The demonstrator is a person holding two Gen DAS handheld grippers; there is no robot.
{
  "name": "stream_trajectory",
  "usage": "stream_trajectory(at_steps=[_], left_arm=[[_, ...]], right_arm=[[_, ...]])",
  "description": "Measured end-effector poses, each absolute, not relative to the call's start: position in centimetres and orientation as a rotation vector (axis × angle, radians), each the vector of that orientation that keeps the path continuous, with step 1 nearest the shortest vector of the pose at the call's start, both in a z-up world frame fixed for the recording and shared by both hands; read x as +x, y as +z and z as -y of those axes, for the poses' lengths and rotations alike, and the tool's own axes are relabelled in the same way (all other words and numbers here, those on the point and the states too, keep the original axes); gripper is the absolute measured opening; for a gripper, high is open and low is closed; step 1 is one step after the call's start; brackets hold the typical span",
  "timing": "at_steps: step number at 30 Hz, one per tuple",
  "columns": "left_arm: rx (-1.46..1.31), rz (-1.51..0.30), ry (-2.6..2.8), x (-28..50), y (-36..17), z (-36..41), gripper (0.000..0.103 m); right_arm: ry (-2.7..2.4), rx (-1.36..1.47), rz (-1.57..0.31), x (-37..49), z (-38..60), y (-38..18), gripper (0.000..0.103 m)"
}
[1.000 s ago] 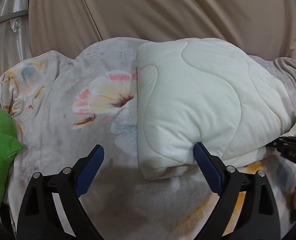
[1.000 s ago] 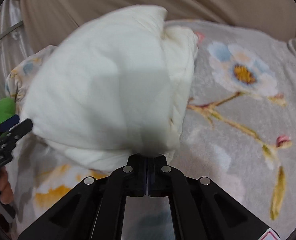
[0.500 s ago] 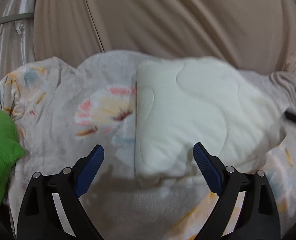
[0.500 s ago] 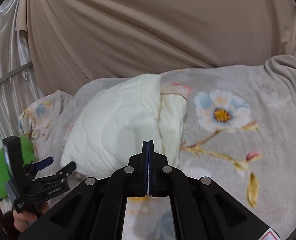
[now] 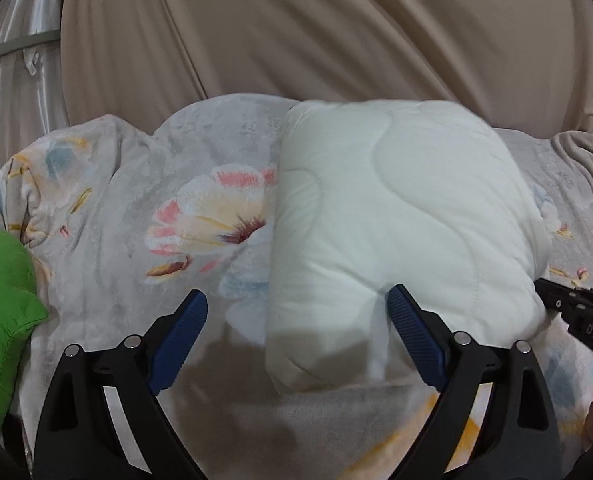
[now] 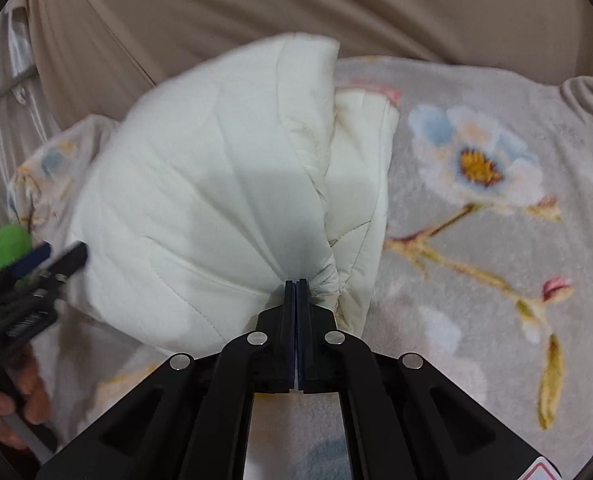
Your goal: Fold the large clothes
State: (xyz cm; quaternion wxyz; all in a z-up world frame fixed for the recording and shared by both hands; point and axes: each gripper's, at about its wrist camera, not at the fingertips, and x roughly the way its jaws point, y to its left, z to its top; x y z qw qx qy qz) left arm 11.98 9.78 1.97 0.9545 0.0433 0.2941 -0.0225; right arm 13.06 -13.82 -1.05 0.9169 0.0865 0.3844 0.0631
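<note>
A folded cream quilted garment [image 6: 216, 200] lies on a floral blanket [image 6: 476, 260] spread over a bed, its near corner pinched in the right tool [image 6: 296, 282], whose jaws are pressed tight on the bunched fabric. The left tool [image 5: 296, 320] hovers spread wide at the bundle's near edge, holding nothing. Done well, this step likely means carrying the corner low and level so the stacked layers stay aligned
</note>
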Motion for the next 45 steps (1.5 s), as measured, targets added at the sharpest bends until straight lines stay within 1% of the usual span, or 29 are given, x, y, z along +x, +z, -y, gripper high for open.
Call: stream_trajectory(at_steps=[1, 2, 3, 4, 5, 6, 7, 8, 10, 13, 16, 20, 24, 45], left_arm=[[0.096, -0.582, -0.049, 11.1, 2.3, -9.4, 0.090], [0.098, -0.572, -0.051, 10.5, 2.5, -9.1, 0.092], [0.093, -0.558, -0.065, 9.5, 2.8, -8.7, 0.094], [0.090, -0.549, -0.077, 8.8, 2.8, -8.3, 0.095], [0.091, -0.534, -0.093, 7.7, 2.8, -7.7, 0.095], [0.093, -0.522, -0.099, 6.8, 2.7, -7.3, 0.095], [0.097, -0.512, -0.102, 6.1, 2.6, -6.8, 0.096], [0.099, -0.502, -0.109, 5.2, 2.3, -6.3, 0.096], [0.100, -0.490, -0.116, 3.8, 1.4, -5.4, 0.097], [0.111, -0.510, -0.115, 2.7, -0.1, -4.4, 0.097], [0.147, -0.530, -0.073, 2.5, -1.9, -3.6, 0.097], [0.125, -0.550, -0.042, 2.8, -2.2, -3.9, 0.097], [0.128, -0.555, -0.021, 2.8, -2.5, -3.9, 0.097], [0.152, -0.551, 0.004, 2.9, -2.8, -3.8, 0.097]], right_arm=[[0.135, 0.187, -0.777, 12.3, 13.8, -0.3, 0.000], [0.146, 0.197, -0.749, 11.1, 13.7, 0.7, 0.000], [0.154, 0.199, -0.719, 9.8, 13.7, 1.7, 0.002], [0.153, 0.193, -0.700, 8.6, 13.6, 2.3, 0.009], [0.141, 0.180, -0.676, 7.1, 13.6, 2.9, 0.019], [0.126, 0.170, -0.661, 6.0, 13.5, 3.0, 0.028], [0.102, 0.157, -0.644, 4.6, 13.4, 2.9, 0.043], [0.083, 0.140, -0.637, 3.5, 13.4, 2.4, 0.048], [0.049, 0.125, -0.634, 1.8, 13.2, 1.1, 0.048], [0.032, 0.124, -0.665, 0.4, 13.2, -1.3, 0.052], [0.030, 0.128, -0.671, 0.1, 13.1, -2.6, 0.053], [0.025, 0.111, -0.651, 0.0, 12.6, -3.0, 0.057], [0.025, 0.097, -0.653, -0.1, 12.0, -3.3, 0.059], [0.002, 0.080, -0.651, -0.1, 11.7, -3.6, 0.059]])
